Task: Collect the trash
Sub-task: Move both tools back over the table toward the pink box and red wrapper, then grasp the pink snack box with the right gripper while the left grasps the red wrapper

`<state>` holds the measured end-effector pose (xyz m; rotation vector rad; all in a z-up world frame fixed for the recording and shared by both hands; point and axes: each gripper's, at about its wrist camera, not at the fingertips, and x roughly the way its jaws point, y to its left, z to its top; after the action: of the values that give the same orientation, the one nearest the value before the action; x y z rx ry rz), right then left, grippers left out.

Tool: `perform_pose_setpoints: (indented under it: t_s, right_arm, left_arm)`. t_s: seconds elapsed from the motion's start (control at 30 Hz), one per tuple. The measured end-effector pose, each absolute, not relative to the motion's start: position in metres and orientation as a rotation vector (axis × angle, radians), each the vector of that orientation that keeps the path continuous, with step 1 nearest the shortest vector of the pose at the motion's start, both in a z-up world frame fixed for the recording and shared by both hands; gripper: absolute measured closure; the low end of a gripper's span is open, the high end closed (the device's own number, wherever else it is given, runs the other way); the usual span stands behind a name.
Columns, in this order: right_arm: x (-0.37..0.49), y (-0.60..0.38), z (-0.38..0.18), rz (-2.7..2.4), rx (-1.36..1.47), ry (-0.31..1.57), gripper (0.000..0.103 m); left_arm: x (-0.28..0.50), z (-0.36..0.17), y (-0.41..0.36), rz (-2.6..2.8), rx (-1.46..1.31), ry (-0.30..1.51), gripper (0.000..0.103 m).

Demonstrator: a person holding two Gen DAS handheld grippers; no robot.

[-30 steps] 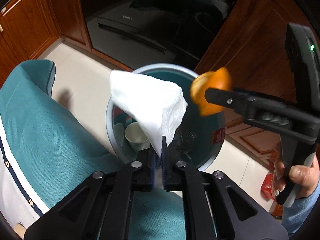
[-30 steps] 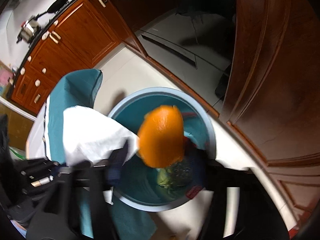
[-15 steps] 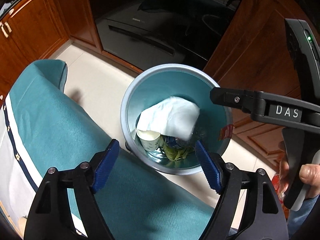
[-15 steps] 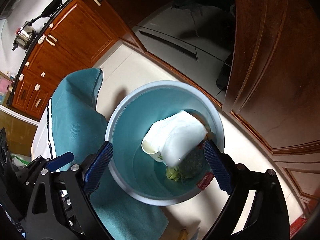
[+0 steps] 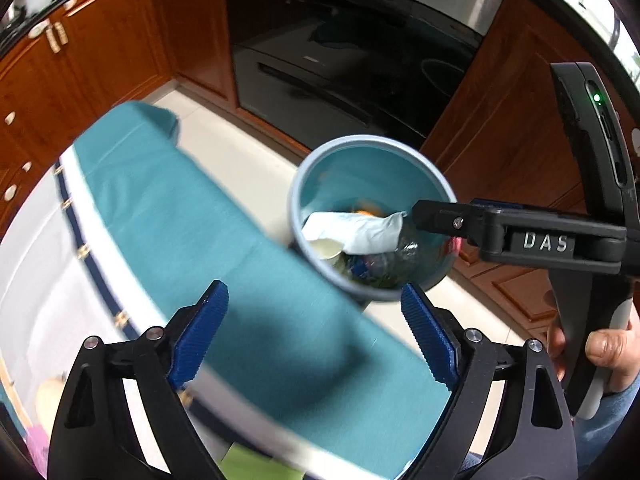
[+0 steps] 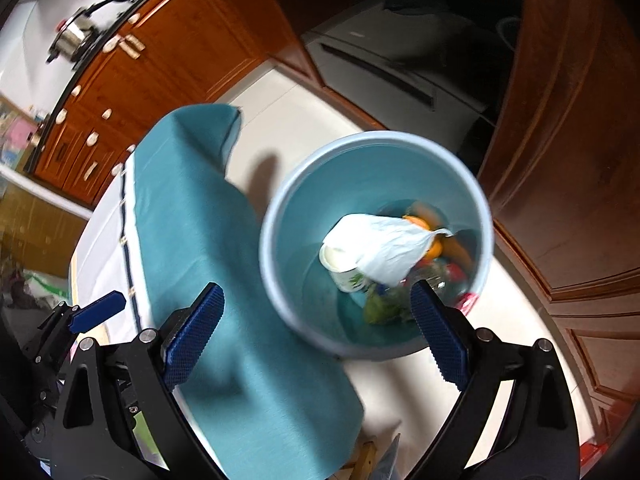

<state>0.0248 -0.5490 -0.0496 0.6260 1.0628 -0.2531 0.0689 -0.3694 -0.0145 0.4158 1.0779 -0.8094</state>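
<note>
Both grippers, left gripper (image 5: pixel 314 338) still widening and right gripper (image 6: pixel 316 334), hang empty with fingers spread above the bin (image 6: pixel 280 200); the tissue (image 6: pixel 380 248) and orange peel (image 6: pixel 434 246) lie inside. Next, probably, fetching more rubbish from the worktop (image 5: pixel 200 216).

The white letters "DAS" stand on the black arm of the right gripper (image 5: pixel 436 216); nothing else is legible.

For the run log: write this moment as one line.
left claw: opening, empty | right claw: open, empty | tissue, peel: in bin
</note>
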Motion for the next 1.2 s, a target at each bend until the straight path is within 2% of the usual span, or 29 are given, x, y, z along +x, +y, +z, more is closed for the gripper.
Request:
perform_pose_setpoints:
  t_s: [0.4,0.87,1.2]
  right_arm:
    - [0.039,-0.424,-0.021,-0.07,0.496,1.095,0.012]
    - [0.068,-0.23,-0.029,0.262,0.273,1.258,0.012]
    - [0.077,-0.162,-0.037,0.373,0.226,1.339,0.012]
  left_arm:
    - [0.056,0.009,-0.211,-0.616,0.353,1.032,0.007]
    - [0.042,0.009,-0.006,-0.324,0.184,1.025,0.007]
    - [0.03,-0.01,0.076,-0.228,0.143,1.048,0.007]
